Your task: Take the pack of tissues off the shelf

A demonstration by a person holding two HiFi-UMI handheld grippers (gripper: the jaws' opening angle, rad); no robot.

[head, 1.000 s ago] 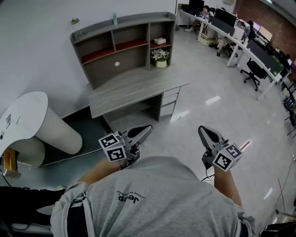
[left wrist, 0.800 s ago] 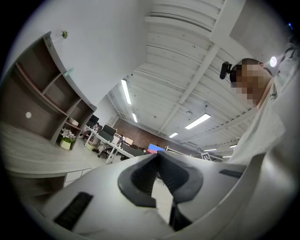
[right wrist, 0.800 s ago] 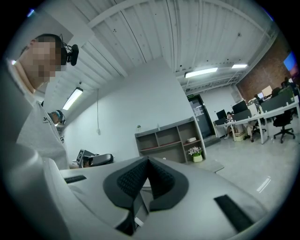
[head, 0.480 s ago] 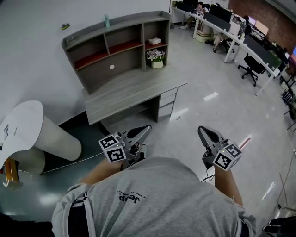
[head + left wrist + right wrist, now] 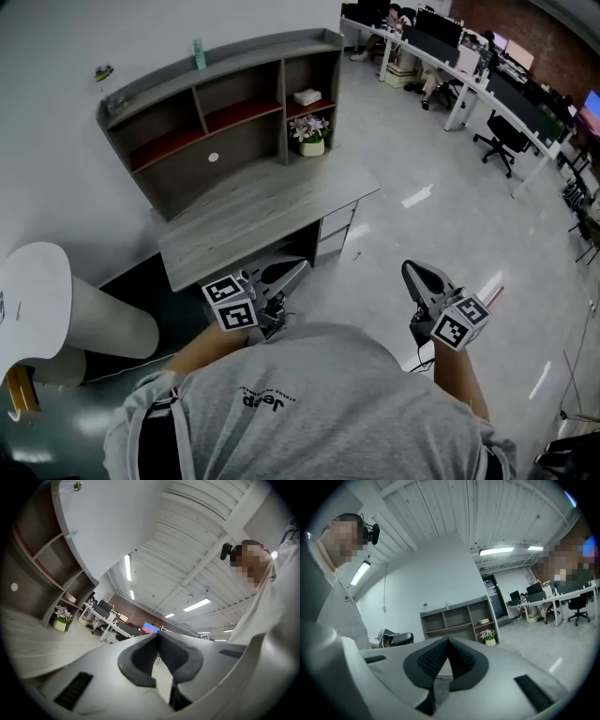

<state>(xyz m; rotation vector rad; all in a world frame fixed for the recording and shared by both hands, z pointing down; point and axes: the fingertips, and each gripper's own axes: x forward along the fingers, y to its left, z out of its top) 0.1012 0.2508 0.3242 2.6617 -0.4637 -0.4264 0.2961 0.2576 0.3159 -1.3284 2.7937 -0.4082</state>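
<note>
- You are walking toward the desk (image 5: 253, 211). Across the last second it has been sliding left in the head view and growing, so the whole approach is under way, though the desk is still well apart from both tools.
- The shelf unit (image 5: 246, 49) on the back of the desk is turning with that move. Its right-hand column is now facing you more squarely than a second ago, and it is also showing ahead of the right gripper in the right gripper view.
- You are carrying the left gripper (image 5: 300, 264) and right gripper (image 5: 409, 268) in front of your body, at the same spots in the head view as before, so neither arm is reaching yet.
- Both tools are clenched with nothing between the pads: each gripper view is showing its jaws meeting at the tips. You are probably going to need one of them spread before the shelf.
- The pack of tissues (image 5: 307, 96) is sitting untouched in the upper right compartment, above the potted flowers (image 5: 310, 137) on the desk top. Judging by this, the task is still in its approach step.
</note>
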